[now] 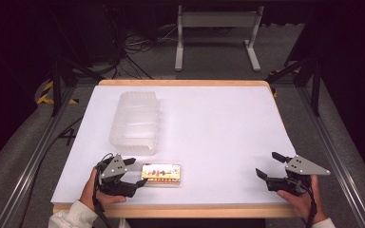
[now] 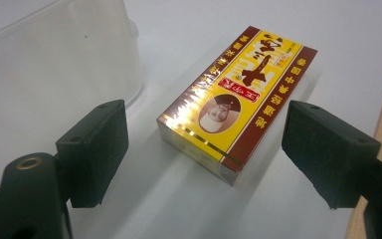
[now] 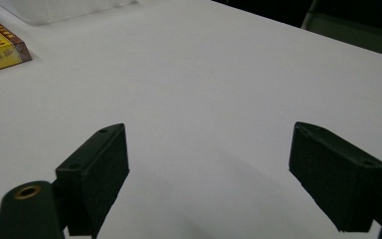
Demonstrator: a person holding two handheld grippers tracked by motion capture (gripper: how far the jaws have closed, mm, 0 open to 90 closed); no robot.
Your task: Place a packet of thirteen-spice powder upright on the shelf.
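Near the table's front edge, we've got our left gripper (image 1: 137, 172) wide open around the yellow box (image 1: 161, 174), nothing grabbed yet; right gripper (image 1: 267, 166) idles open.

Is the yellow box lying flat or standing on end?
Lying flat: the yellow box rests on its broad face on the white table, printed top up, beside the clear plastic tub.

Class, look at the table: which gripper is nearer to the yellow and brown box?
Left. The left gripper sits right beside the yellow and brown box, jaws open toward it; the right gripper is far across the table.
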